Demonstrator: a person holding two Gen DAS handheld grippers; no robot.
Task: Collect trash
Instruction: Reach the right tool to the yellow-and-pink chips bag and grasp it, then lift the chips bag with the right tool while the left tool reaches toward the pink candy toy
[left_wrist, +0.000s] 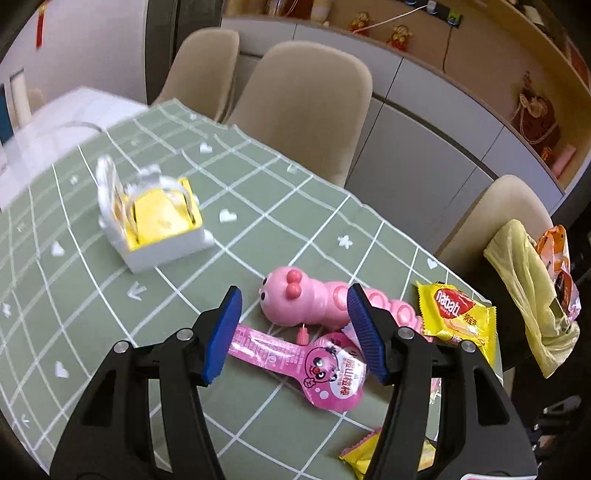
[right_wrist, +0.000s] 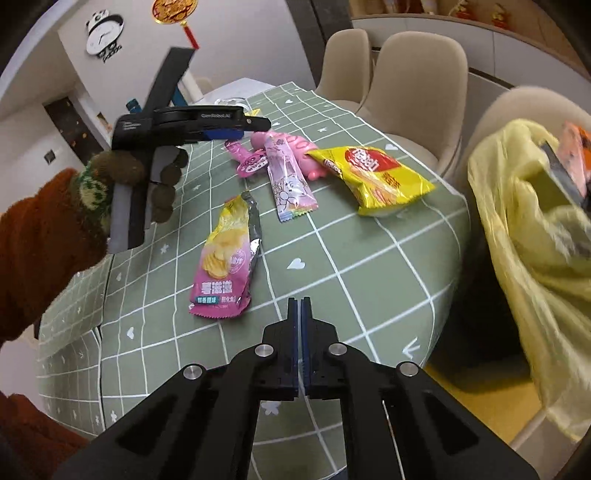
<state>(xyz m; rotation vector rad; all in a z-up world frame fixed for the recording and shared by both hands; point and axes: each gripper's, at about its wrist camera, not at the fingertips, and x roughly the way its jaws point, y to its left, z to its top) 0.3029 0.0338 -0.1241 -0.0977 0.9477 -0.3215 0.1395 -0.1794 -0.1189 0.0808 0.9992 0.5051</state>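
1. Hanging off a chair just beyond the tabletop's right edge, the yellow trash bag (right_wrist: 532, 236) gapes with orange packets already in its mouth; thin, limp film like this probably sags shut, so anything dropped should go in from above.
2. Lying near the right edge, the yellow Nabati wafer bag (right_wrist: 373, 177) looks puffed, light and slick; its crimped end seam seems the surest pinch.
3. Sitting closer to the near edge, the pink chip packet (right_wrist: 225, 258) is torn open and flattened, foil lining showing; likely weightless and crinkly, best taken by its raised torn top.
4. Resting between them, the long pale-pink sachet (right_wrist: 290, 181) leans on a pink caterpillar toy (left_wrist: 314, 302); the toy is hard plastic and, I judge, not trash.
5. Lying directly under the left gripper (left_wrist: 295, 328), the pink lollipop-shaped wrapper (left_wrist: 299, 362) is flat and slippery; its narrow strip end offers the easiest bite. Those blue pads stand half-wide, empty, straddling it from above.
6. Hovering over the near edge, the right gripper (right_wrist: 300, 306) has its pads pressed together on nothing.
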